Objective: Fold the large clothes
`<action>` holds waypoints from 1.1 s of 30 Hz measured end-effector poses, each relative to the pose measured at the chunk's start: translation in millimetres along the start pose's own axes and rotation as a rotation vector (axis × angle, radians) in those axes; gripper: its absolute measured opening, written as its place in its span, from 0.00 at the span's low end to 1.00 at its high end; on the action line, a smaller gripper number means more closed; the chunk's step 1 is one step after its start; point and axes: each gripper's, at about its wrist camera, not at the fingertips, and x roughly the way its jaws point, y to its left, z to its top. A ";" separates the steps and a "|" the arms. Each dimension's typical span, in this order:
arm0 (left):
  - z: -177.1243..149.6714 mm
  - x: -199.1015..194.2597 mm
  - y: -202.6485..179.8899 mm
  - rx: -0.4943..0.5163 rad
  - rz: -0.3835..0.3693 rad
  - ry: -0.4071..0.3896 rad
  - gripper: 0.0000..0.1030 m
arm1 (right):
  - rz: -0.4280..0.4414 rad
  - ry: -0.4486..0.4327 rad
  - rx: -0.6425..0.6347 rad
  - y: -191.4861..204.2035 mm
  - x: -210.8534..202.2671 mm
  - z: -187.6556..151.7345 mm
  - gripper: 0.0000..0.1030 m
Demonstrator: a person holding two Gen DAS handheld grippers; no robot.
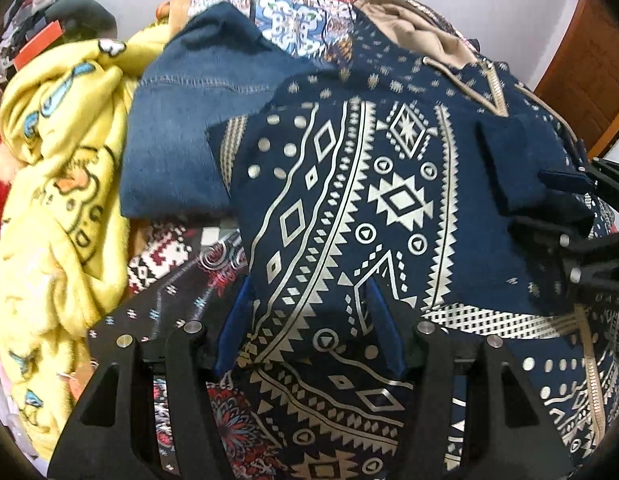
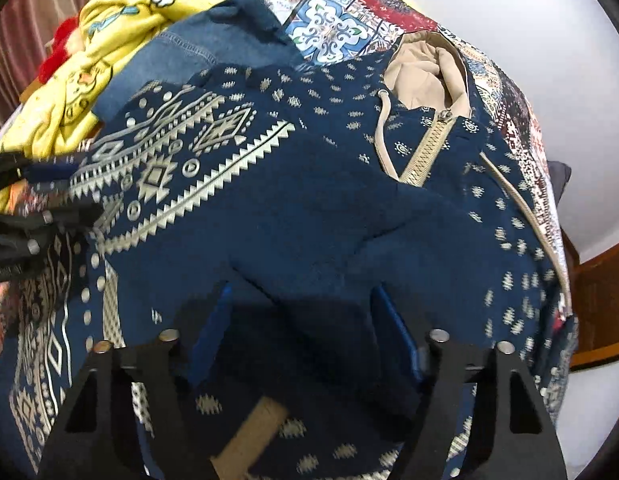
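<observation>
right gripper [image 2: 303, 312] sits low over the navy patterned hoodie [image 2: 309, 208], fingers spread wide with cloth between them; beige-lined hood [image 2: 425, 72] and zipper [image 2: 427, 148] up top; left gripper [image 2: 49, 192] pokes in at the left edge; yellow blanket [image 2: 109, 52] behind

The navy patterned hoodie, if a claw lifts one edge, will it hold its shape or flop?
Probably flop: the hoodie already creases and drapes in soft folds. Its drawstring would likely dangle. The zipper may stiffen the front a little.
</observation>
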 end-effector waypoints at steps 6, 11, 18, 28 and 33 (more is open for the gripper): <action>-4.1 8.7 2.8 -0.023 -0.004 -0.007 0.59 | -0.066 -0.005 -0.002 -6.1 -3.2 1.1 0.13; -8.3 9.5 0.8 -0.019 0.013 -0.019 0.59 | -0.065 -0.073 0.063 -23.4 -25.9 -4.9 0.09; -9.1 9.8 -1.1 -0.023 0.033 -0.008 0.59 | -0.085 -0.193 0.257 -76.7 -84.0 -30.8 0.09; -4.0 15.6 -4.5 -0.038 0.074 0.013 0.64 | 0.000 -0.168 0.535 -150.9 -86.8 -83.6 0.09; -2.7 19.1 -0.4 -0.053 0.081 0.025 0.68 | 0.029 -0.111 0.633 -168.8 -69.3 -114.3 0.09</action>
